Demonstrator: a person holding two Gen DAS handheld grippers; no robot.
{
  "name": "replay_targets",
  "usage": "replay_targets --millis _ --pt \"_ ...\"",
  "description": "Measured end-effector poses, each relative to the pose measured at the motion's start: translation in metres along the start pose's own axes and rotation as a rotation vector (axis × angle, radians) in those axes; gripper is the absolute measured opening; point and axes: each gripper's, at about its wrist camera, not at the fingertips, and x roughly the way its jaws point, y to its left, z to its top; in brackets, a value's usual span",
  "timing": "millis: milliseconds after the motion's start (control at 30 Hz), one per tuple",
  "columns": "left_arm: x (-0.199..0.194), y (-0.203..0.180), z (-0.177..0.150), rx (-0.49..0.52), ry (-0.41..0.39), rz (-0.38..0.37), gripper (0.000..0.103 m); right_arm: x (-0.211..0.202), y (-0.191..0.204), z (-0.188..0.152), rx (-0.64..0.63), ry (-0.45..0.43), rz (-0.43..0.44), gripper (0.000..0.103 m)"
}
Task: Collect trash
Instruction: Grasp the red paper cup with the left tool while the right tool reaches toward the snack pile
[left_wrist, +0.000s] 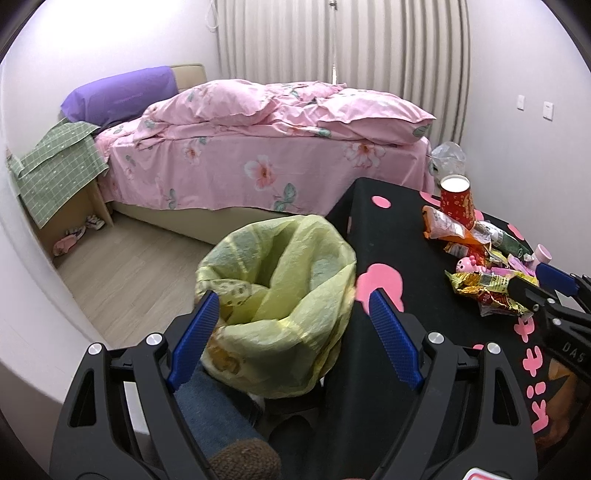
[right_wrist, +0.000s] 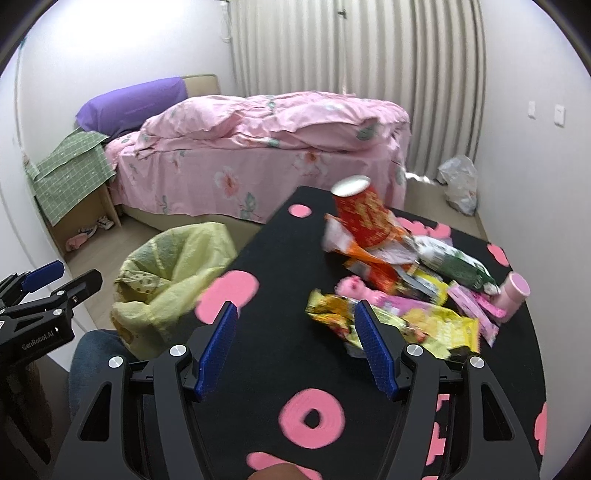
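Beside the black pink-patterned table (right_wrist: 280, 354) we see a bin lined with a yellow-green plastic bag (left_wrist: 280, 280), its inside hidden by folds. Our left gripper (left_wrist: 291, 314) gapes empty above it; our right gripper (right_wrist: 295, 321) gapes empty near the crumpled wrapper pile (right_wrist: 402, 295) and red paper cup (right_wrist: 360, 210).

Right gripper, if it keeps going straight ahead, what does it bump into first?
Probably the yellow snack wrapper. The right gripper is open over the black table, pointing at the trash pile, and that wrapper lies nearest, by its right finger. The height above the table is hard to judge.
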Motion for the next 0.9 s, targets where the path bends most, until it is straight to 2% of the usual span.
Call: replay_targets --millis 67,233,333,433,533,567,733,800,900 --pt "0.010 -0.007 0.003 0.005 -0.004 -0.045 0.079 0.005 -0.019 -0.002 0.019 0.009 -0.023 0.062" --pt "0.041 -0.041 0.026 0.040 -0.049 -0.216 0.080 0.012 -0.073 -0.004 0.058 0.007 -0.108 0.062" --pt "0.064 -0.075 0.049 0.097 -0.071 -0.306 0.090 0.014 -0.107 -0.004 0.103 0.000 -0.106 0.063" --pt "0.088 -0.114 0.072 0.160 -0.088 -0.341 0.091 0.017 -0.132 -0.006 0.103 0.004 -0.135 0.064" --pt "0.117 -0.149 0.093 0.203 -0.050 -0.369 0.091 0.023 -0.143 -0.011 0.039 0.035 -0.236 0.064" --pt "0.123 -0.155 0.099 0.193 -0.044 -0.386 0.090 0.023 -0.150 -0.013 0.035 0.030 -0.263 0.064" --pt "0.171 -0.178 0.126 0.091 0.016 -0.478 0.079 0.033 -0.177 -0.023 0.092 0.055 -0.246 0.064" --pt "0.188 -0.186 0.129 0.073 0.051 -0.478 0.075 0.037 -0.183 -0.028 0.104 0.068 -0.259 0.064" --pt "0.204 -0.198 0.127 0.096 0.094 -0.465 0.063 0.042 -0.188 -0.035 0.123 0.085 -0.257 0.064"
